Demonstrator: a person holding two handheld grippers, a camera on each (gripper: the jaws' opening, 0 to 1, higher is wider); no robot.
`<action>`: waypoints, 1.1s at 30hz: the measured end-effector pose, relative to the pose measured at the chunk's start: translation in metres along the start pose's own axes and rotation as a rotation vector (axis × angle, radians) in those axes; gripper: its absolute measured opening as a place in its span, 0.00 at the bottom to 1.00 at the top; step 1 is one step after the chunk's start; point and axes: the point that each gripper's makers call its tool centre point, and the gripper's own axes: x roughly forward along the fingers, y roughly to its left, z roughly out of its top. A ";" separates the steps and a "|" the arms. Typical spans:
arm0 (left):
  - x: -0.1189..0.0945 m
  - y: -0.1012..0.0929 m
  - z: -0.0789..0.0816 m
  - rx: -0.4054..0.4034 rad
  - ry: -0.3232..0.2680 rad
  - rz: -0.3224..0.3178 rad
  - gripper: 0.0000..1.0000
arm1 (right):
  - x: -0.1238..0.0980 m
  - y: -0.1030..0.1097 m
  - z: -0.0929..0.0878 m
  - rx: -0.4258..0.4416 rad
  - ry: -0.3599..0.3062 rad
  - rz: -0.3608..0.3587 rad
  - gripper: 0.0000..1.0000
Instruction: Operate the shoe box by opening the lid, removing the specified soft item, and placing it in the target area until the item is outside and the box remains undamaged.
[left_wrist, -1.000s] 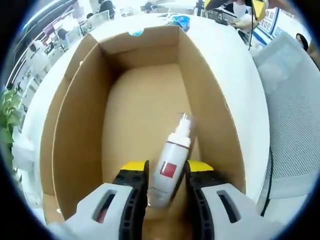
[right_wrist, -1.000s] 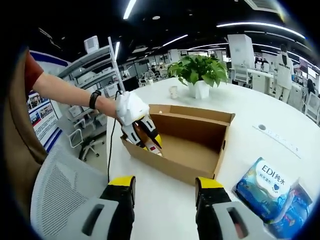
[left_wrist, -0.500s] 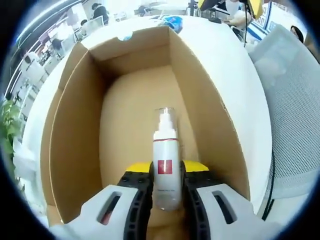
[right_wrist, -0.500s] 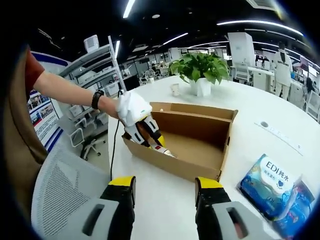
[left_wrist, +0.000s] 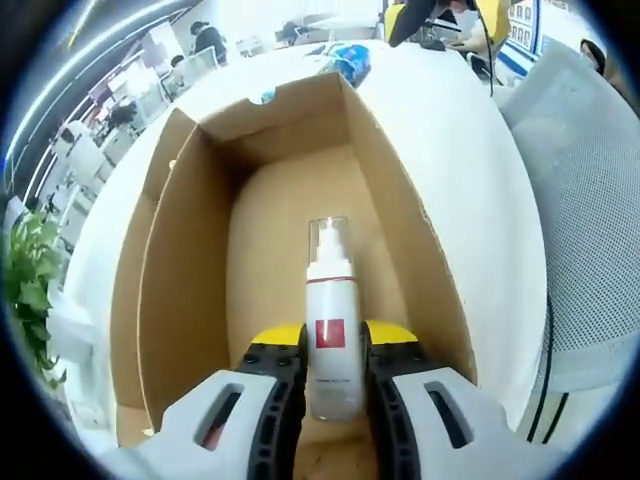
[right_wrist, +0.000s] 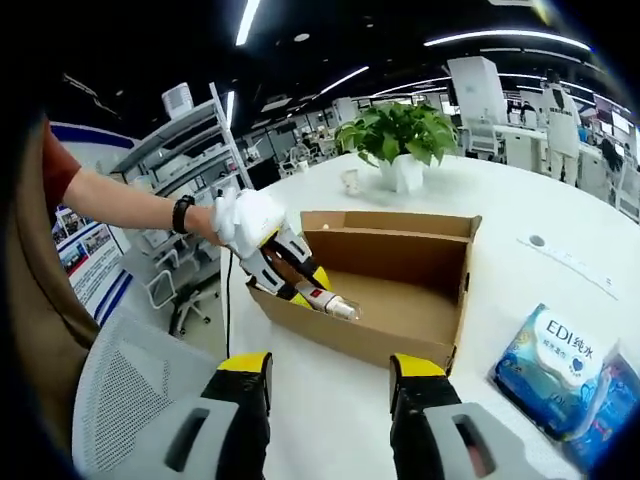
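Observation:
An open cardboard shoe box (left_wrist: 190, 260) (right_wrist: 400, 250) stands on a white table. My left gripper (left_wrist: 330, 345) (right_wrist: 300, 285) is shut on a white pump bottle (left_wrist: 329, 320) (right_wrist: 328, 303) with a red label and a clear cap. It holds the bottle just above the box floor at the box's near end, nozzle pointing along the box. My right gripper (right_wrist: 328, 372) hangs open over the table in front of the box, with nothing between its yellow-tipped jaws.
A blue tissue pack (right_wrist: 560, 365) (left_wrist: 352, 60) lies on the table beside the box. A potted plant (right_wrist: 398, 140) and a small cup (right_wrist: 347, 182) stand behind it. A grey mesh chair (right_wrist: 130, 390) (left_wrist: 590, 200) is at the table's edge.
The left gripper closed on the bottle and straightened it between the jaws, then raised it a little inside the box. The right gripper stayed open in place.

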 end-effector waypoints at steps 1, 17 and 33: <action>-0.001 0.000 0.001 0.002 -0.003 0.004 0.20 | 0.001 0.000 0.001 0.003 0.000 0.002 0.44; -0.013 0.012 0.029 0.043 -0.077 0.062 0.20 | 0.012 -0.006 0.011 0.093 0.000 0.028 0.43; -0.036 -0.001 0.092 0.196 -0.173 0.099 0.20 | 0.023 -0.016 0.024 0.229 -0.015 0.054 0.43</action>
